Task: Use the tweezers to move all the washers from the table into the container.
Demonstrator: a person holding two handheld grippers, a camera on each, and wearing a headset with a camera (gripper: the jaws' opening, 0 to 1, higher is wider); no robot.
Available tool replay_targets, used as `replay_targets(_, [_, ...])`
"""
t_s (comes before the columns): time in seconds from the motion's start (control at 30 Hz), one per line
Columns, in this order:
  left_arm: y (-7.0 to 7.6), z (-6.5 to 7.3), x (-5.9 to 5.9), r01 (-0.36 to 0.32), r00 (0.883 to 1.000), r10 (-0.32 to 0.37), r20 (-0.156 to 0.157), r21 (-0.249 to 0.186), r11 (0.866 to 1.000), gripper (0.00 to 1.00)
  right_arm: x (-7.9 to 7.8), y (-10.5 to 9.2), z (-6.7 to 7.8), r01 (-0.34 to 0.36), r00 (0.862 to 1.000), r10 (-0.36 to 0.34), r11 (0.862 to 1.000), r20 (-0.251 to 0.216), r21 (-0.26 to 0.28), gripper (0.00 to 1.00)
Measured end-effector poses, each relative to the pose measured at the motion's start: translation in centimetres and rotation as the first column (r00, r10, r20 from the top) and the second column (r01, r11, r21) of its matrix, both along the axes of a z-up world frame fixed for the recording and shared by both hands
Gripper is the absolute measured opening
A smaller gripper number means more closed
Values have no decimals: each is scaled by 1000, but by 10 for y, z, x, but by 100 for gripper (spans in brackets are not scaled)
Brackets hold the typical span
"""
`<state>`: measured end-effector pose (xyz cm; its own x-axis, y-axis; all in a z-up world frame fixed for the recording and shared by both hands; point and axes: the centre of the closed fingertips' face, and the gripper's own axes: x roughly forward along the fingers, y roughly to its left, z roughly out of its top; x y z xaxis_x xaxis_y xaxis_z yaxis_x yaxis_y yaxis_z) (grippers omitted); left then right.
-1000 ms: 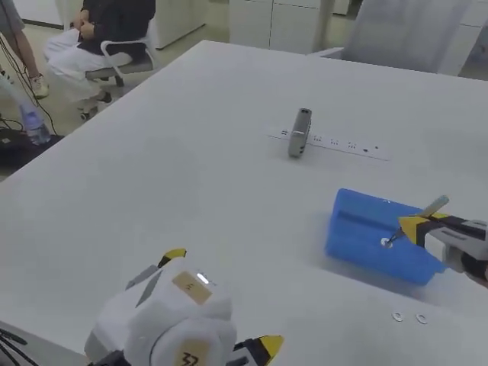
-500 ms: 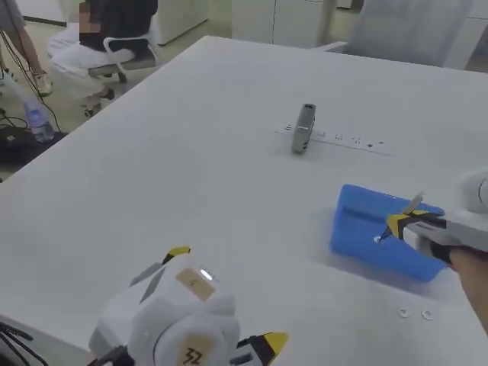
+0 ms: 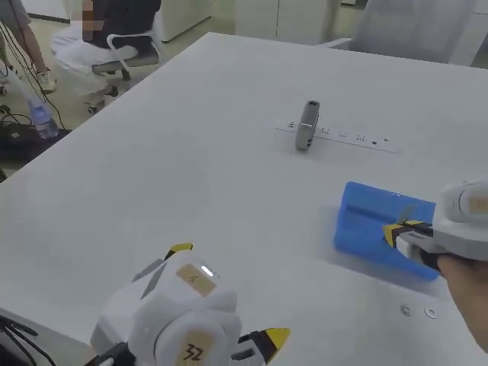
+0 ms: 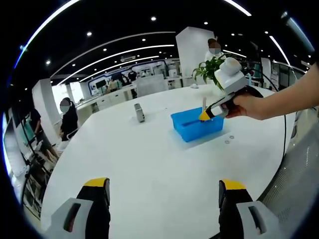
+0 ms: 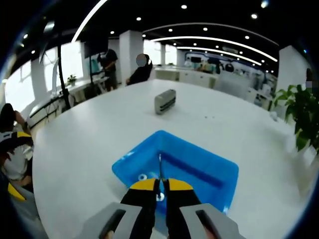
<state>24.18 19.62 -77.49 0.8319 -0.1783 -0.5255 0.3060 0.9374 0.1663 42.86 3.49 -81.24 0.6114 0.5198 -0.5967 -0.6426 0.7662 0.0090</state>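
Note:
A blue container (image 3: 374, 221) stands on the white table at the right. My right gripper (image 3: 398, 233) hovers over its right part, shut on the tweezers (image 5: 160, 172), whose thin tips point down into the container (image 5: 199, 172). Two washers (image 5: 142, 177) lie on the container's floor, one of them under the jaws. I cannot tell whether the tips hold anything. Two more washers (image 3: 406, 309) lie on the table just in front of the container, and they show as small specks (image 4: 227, 142) in the left gripper view. My left gripper (image 3: 227, 293) is low at the near edge, open and holding nothing (image 4: 162, 186).
A grey box (image 3: 307, 126) stands on a white power strip (image 3: 351, 140) at the far middle of the table. People sit on chairs (image 3: 130, 49) beyond the far left corner. The table's left edge (image 3: 46, 164) runs diagonally.
The right gripper has moved slightly left over the container and tipped more steeply, so its body now covers the tweezers' tip in the head view. The left gripper has stayed put.

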Motion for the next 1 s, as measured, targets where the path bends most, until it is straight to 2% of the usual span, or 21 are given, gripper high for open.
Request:
replay_targets(0.2, [0,0,0,1,1000,-1,-2,-1,1000,92,1,-2,-1,10,1000,-10,1000,0,-1,3])
replay_targets(0.33, [-2,-2,-1,9,1000,-9,-11,1,1000,93,2,-2,0,9,1000,-9,1000,-17,-14,4])
replay_targets(0.6, [-1,-1,0,5,1000,-5,-4,13,1000,93,-1,-9,21,14,1000,-14,999,0,33,3])
replay_targets(0.77, [1,-1,-1,-2,1000,2,-5,10,1000,93,-3,-18,44,30,999,-33,996,34,82,3])
replay_targets(0.83, [1,-2,-1,-3,1000,3,-10,9,1000,93,-7,-20,53,32,998,-36,995,44,99,3])
replay_targets(1.0, [0,-1,-1,2,1000,-2,-7,12,1000,93,-22,-38,69,67,995,-75,991,69,119,4])
